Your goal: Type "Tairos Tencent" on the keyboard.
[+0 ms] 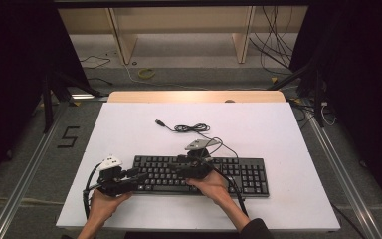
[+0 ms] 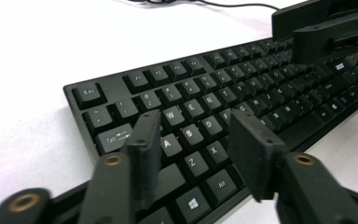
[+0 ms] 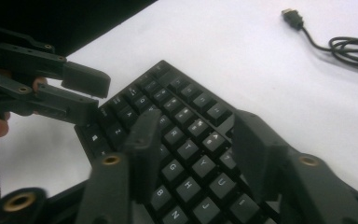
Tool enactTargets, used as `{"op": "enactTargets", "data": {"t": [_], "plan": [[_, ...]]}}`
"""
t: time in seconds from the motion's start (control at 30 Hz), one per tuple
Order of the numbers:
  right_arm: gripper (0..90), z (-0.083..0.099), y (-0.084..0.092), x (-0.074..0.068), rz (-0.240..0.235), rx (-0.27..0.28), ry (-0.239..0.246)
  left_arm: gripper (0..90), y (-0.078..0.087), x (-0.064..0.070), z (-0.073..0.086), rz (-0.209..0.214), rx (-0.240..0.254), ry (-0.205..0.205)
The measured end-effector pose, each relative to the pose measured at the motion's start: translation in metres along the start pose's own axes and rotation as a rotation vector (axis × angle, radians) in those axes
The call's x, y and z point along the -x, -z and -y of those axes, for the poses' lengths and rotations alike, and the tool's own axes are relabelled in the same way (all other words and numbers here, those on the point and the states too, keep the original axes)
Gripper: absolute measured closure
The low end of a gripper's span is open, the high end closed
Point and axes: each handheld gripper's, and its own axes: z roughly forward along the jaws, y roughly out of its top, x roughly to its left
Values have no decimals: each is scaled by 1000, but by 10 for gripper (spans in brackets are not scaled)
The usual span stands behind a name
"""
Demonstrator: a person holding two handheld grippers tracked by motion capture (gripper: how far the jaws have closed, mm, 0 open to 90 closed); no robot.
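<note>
Left gripper (image 1: 138,176) hovers at the black keyboard's (image 1: 238,175) left end, jaws apart, gripping nothing; right gripper (image 1: 175,167) over the middle keys, jaws also apart; keyboard lies flat on the white table (image 1: 129,129).

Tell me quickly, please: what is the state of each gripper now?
Left gripper: open, fingers over the keyboard, holding nothing.
Right gripper: open, over the keyboard, holding nothing.

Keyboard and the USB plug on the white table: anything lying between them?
Only the keyboard's own coiled cable lies between the keyboard and the USB plug; otherwise the white table is bare there, in the high view.
</note>
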Motion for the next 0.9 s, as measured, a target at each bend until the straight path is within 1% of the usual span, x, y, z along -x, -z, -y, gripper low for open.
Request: {"op": "enactTargets", "data": {"t": [0.1,0.17,0.2,0.27,0.33,0.37,0.4,0.43,0.5,0.53,0.57,0.6,0.63,0.67,0.7,0.73,0.77,0.9], "plan": [[439,0,7,2,3,9,-3,475,-2,0,-1,-6,13,3],[410,-1,10,4,9,12,-1,446,-2,-1,-1,-10,20,7],[400,-1,13,5,13,18,6,438,-3,-1,-1,-11,23,10],[386,0,17,6,14,30,5,432,-4,-2,-1,-13,25,12],[377,0,21,8,13,40,4,444,-5,-2,-1,-17,23,6],[371,1,24,9,14,43,7,493,-5,-2,-1,-17,21,5],[371,1,24,9,14,43,7,493,-6,-2,-1,-18,18,5],[369,1,24,9,16,43,9,525,-7,-2,-1,-25,12,2],[364,2,25,10,18,42,11,581,-9,-1,0,-39,-5,-17],[362,3,25,11,20,36,11,645,-10,-1,0,-44,-12,-20],[362,3,25,11,20,36,11,645,-12,0,1,-57,-25,-34],[361,3,25,12,20,36,12,671,-13,0,1,-62,-37,-43],[360,3,25,12,23,35,12,722,-14,1,1,-64,-41,-46],[359,4,25,13,25,34,12,746,-15,1,1,-66,-46,-50],[359,4,25,13,25,34,12,746,-16,1,1,-65,-52,-54],[358,4,24,13,27,31,14,782,-16,1,1,-66,-55,-58],[358,4,24,13,27,31,14,782,-17,1,1,-67,-64,-71],[359,5,23,15,38,24,19,854,-19,3,1,-70,-70,-74]]}}
